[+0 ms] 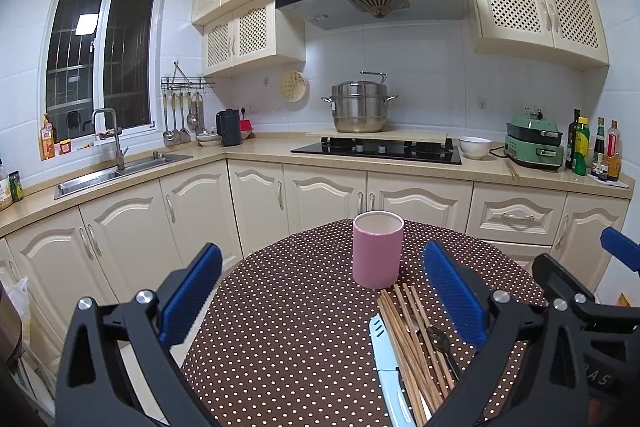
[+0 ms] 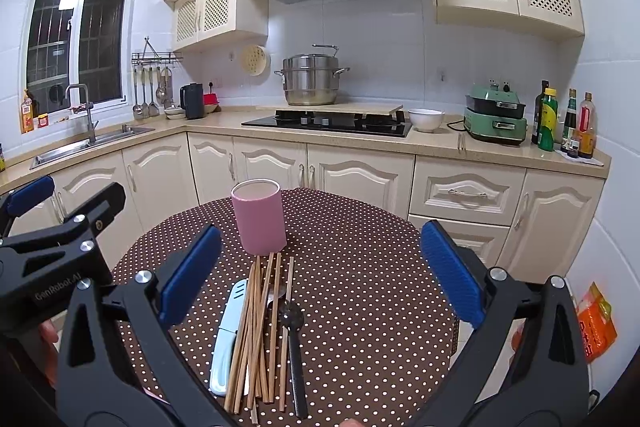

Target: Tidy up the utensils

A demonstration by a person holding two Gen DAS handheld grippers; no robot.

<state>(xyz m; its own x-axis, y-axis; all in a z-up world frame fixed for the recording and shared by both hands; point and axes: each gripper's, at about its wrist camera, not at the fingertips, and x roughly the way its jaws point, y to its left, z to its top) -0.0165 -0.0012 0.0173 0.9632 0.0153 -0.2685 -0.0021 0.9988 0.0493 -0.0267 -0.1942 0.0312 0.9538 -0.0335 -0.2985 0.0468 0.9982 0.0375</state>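
Both tongs hang over the near edge of the table with jaws spread wide and nothing between them: the left gripper [image 1: 320, 291] to the left of the utensils, the right gripper [image 2: 320, 275] straddling them from above.

Nearest on the dotted tablecloth [image 2: 360, 247] lies the pile. A pale blue knife [image 2: 228, 339] sits at its left edge, touching a loose bundle of wooden chopsticks [image 2: 260, 323] that fan out toward the far side. A black spoon [image 2: 291, 315] lies just right of them, its handle pointing at the camera, and a silver spoon [image 2: 276, 293] shows partly under the chopsticks.

Just beyond the chopstick tips stands the pink cup [image 2: 259, 217], upright, its inside not visible from here.

Past the table runs a row of cream cabinets [image 2: 360, 171] under a beige counter. On it sit a black hob [image 2: 328, 121], a steel steamer pot [image 2: 310, 79], a white bowl [image 2: 426, 119], a green cooker [image 2: 496, 119] and several bottles [image 2: 560, 119]. The sink [image 2: 92, 143] is at far left.
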